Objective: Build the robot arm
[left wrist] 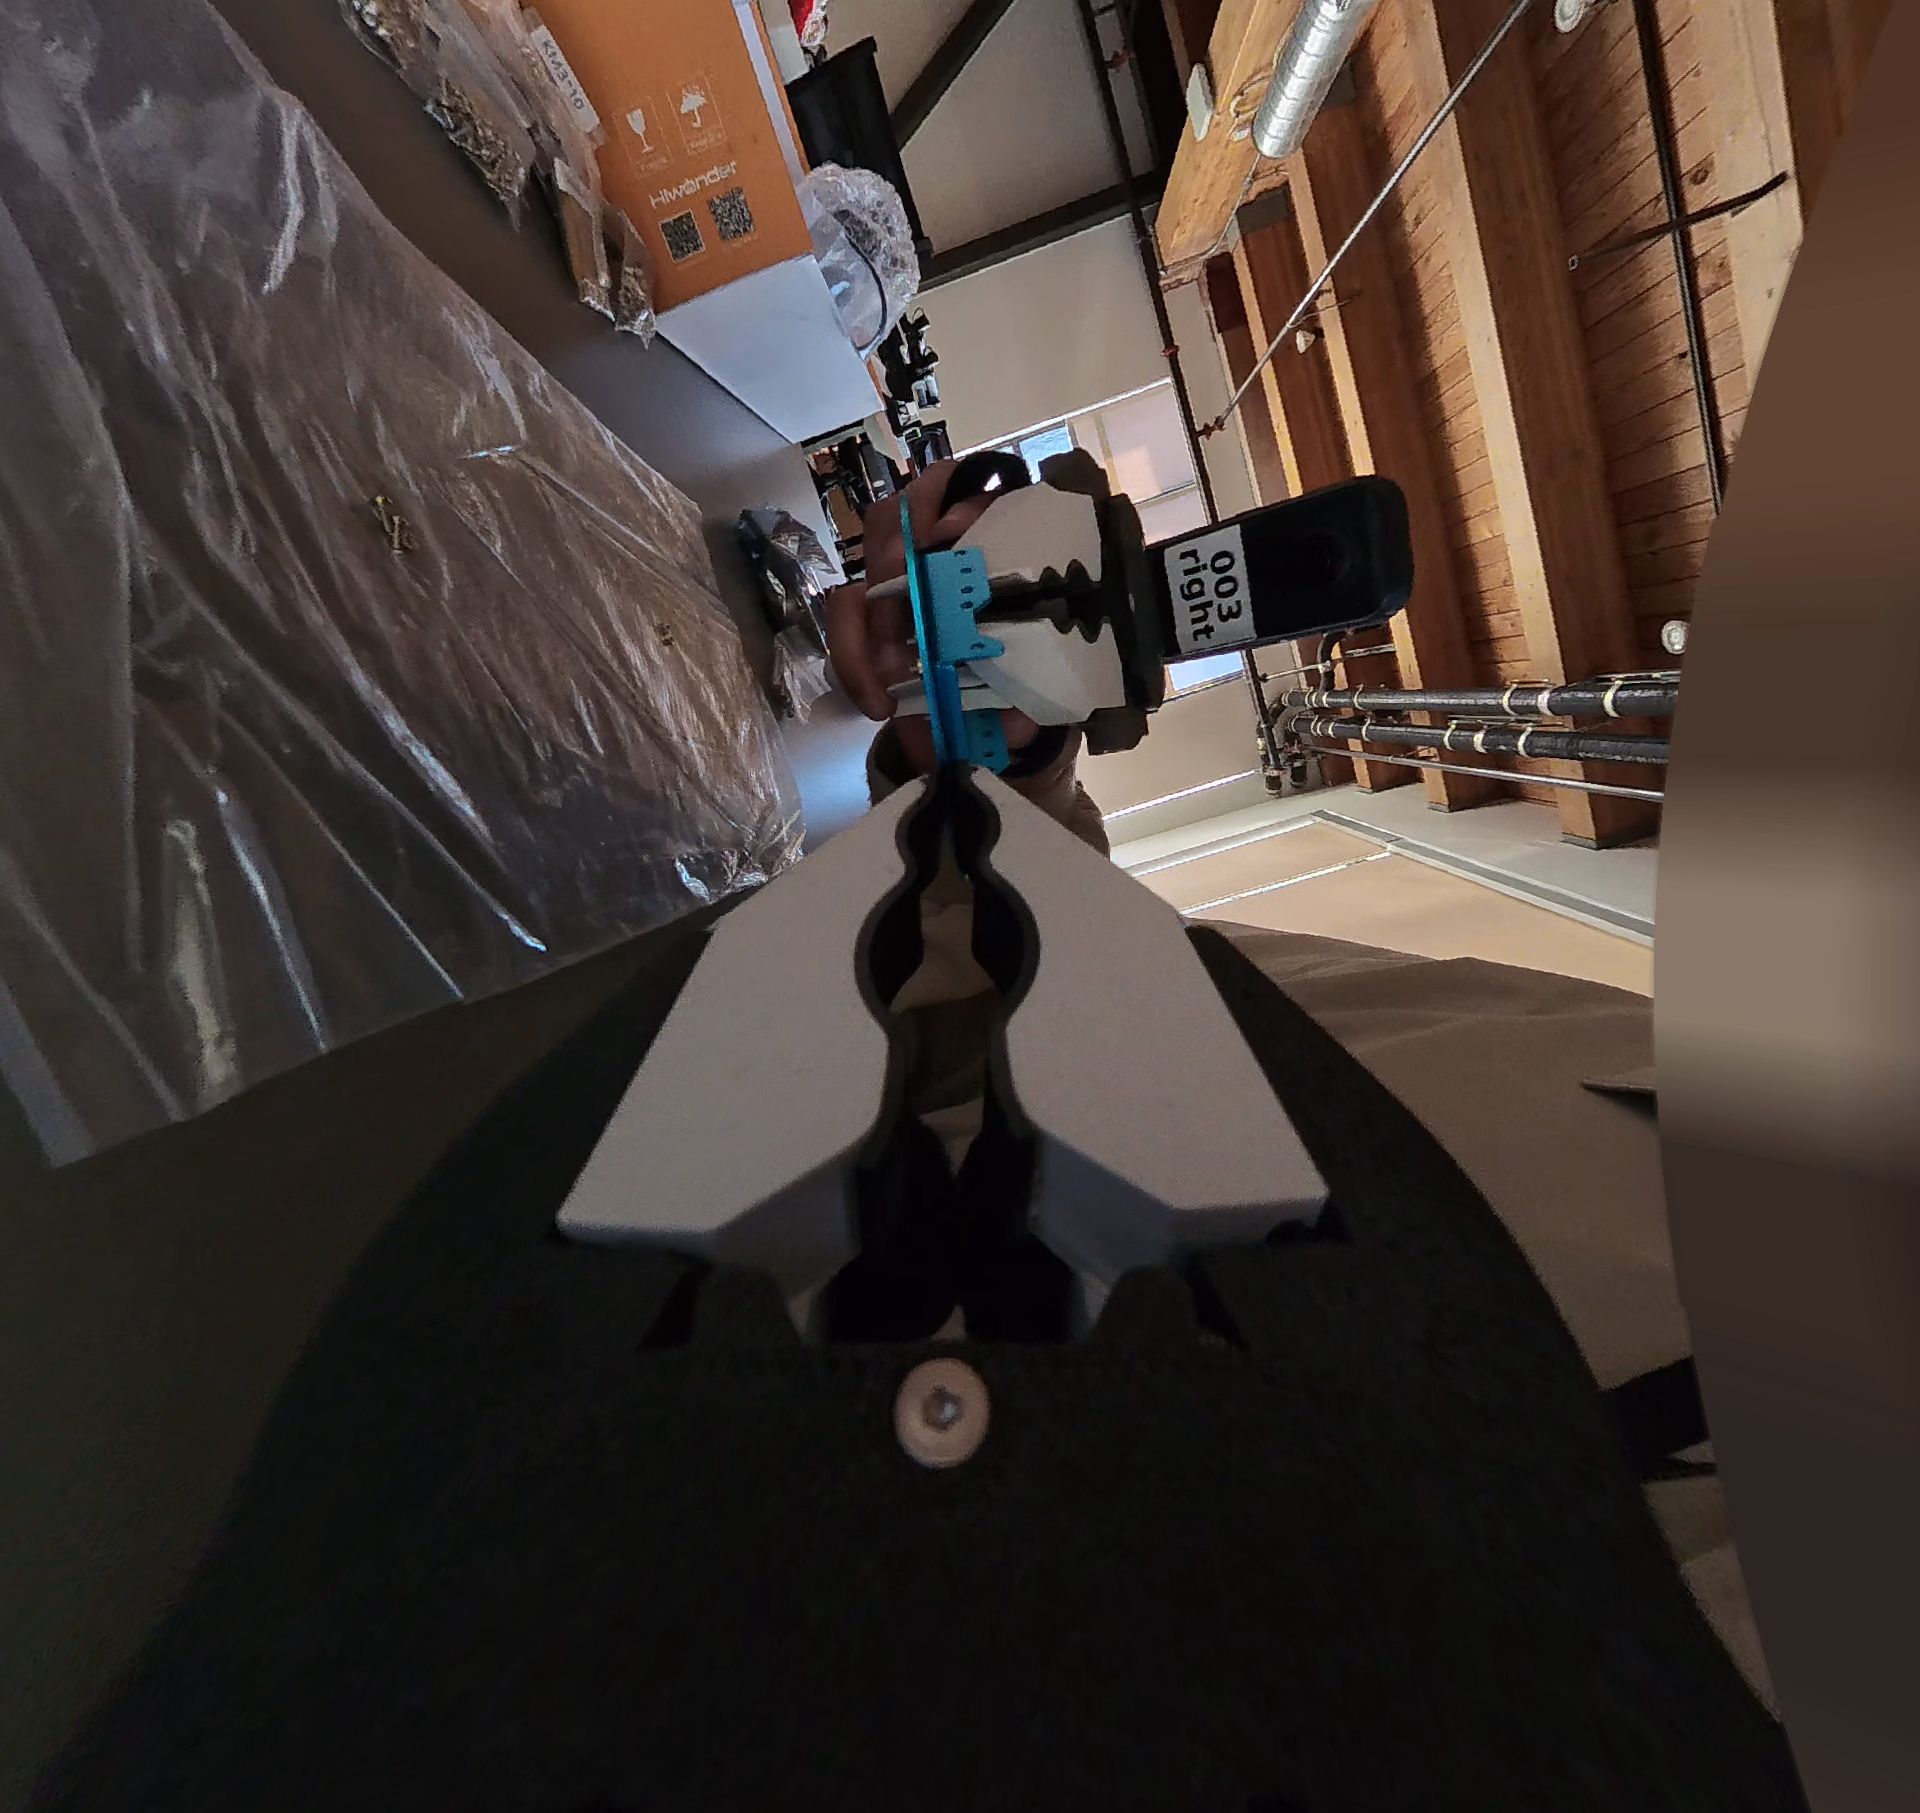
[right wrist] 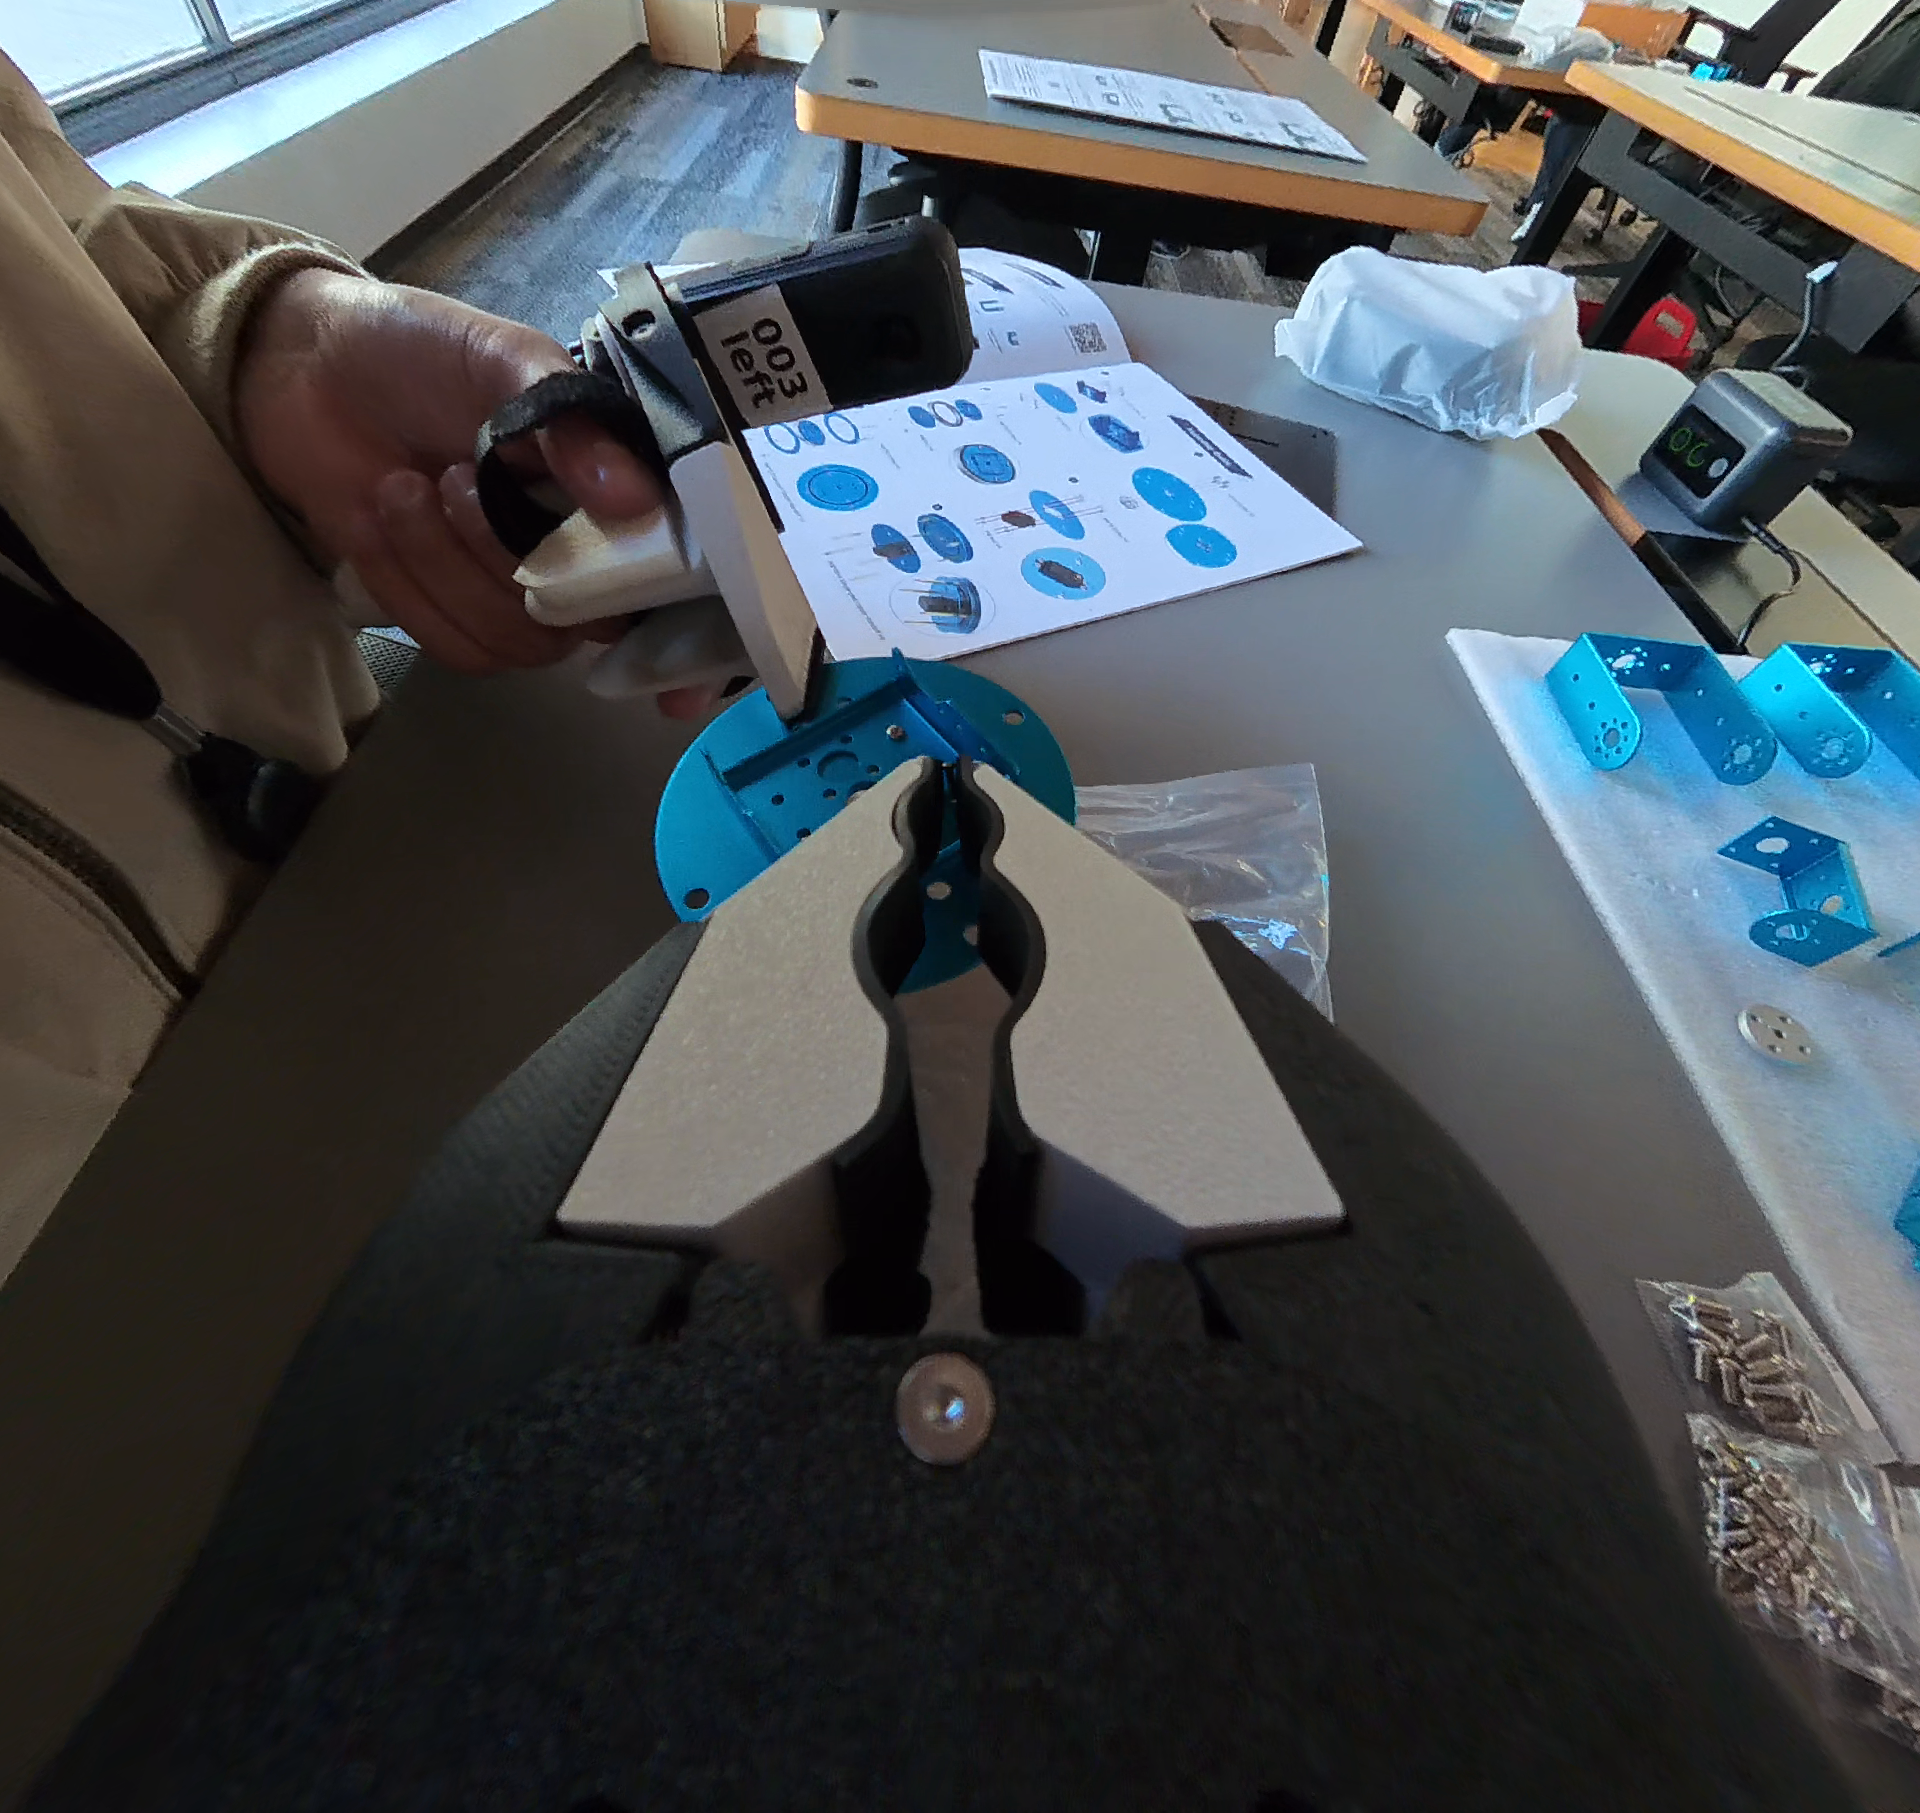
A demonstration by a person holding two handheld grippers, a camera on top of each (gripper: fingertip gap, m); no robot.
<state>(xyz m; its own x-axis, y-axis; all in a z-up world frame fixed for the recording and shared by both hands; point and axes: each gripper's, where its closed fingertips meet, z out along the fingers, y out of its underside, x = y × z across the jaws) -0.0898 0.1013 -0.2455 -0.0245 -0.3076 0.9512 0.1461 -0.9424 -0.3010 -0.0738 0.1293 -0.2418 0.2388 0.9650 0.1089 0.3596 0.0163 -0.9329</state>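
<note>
A blue round metal disc (right wrist: 707,818) with a blue perforated U-bracket (right wrist: 821,761) set on it is held between both grippers, tilted just above the grey table (right wrist: 1299,683). My left gripper (left wrist: 948,789) is shut on the disc's rim; the disc (left wrist: 928,620) shows edge-on in its view. The left gripper (right wrist: 798,709) also shows in the right wrist view, held by a hand (right wrist: 395,454). My right gripper (right wrist: 948,774) is shut on the bracket's upright wall. In the left wrist view the right gripper (left wrist: 977,620) closes around the bracket (left wrist: 961,600).
An open instruction booklet (right wrist: 1039,506) lies behind the disc. A white foam sheet (right wrist: 1662,880) with several blue brackets (right wrist: 1662,703) lies at the right, with bags of screws (right wrist: 1787,1472) near it. A clear bag (right wrist: 1216,859), a white wrapped bundle (right wrist: 1434,350) and a small grey device (right wrist: 1725,454) are nearby. The grippers are tip to tip, or close to it.
</note>
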